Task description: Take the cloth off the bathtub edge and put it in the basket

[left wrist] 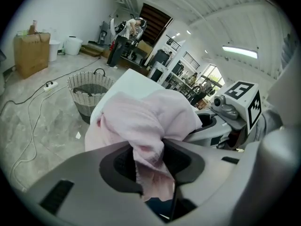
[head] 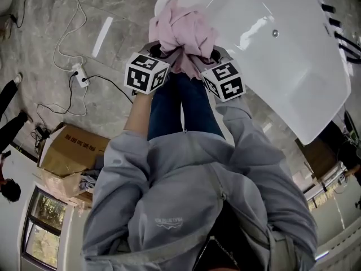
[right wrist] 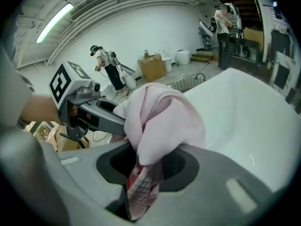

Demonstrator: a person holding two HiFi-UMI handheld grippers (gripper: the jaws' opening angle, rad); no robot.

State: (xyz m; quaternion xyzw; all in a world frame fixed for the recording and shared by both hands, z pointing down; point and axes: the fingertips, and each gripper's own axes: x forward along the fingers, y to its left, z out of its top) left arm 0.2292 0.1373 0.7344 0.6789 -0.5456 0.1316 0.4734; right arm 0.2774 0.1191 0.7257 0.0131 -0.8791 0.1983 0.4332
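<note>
**1 pink cloth, pinched by 2 grippers at the tub's end**

The cloth (head: 181,30) is pale pink and soft, gathered into 1 rumpled bundle of rounded folds. It hangs between the 2 grippers, over the near end of the white bathtub (head: 282,55) and just ahead of the person's knees. No view shows whether its underside touches the rim.

The left gripper (head: 162,51) has its jaws narrowed onto a twist of the pink fabric, which runs down between them. The right gripper (head: 206,54) is likewise clamped on the cloth, from the other side. The 2 stand close together, each with 1 marker cube.

Counted: 1 cloth, 2 grippers, 1 bathtub, 1 basket (left wrist: 89,94), 1 power strip (head: 80,75) on the floor.

The head view alone gives the layout from above, with the bundle sitting between both grippers. Only the left gripper view shows the basket clearly: woven and pale, standing on the floor beyond the tub's end. The right gripper view catches just its rim behind the cloth. The right gripper view alone shows a red-and-white checked patch of the cloth, low between the jaws.
</note>
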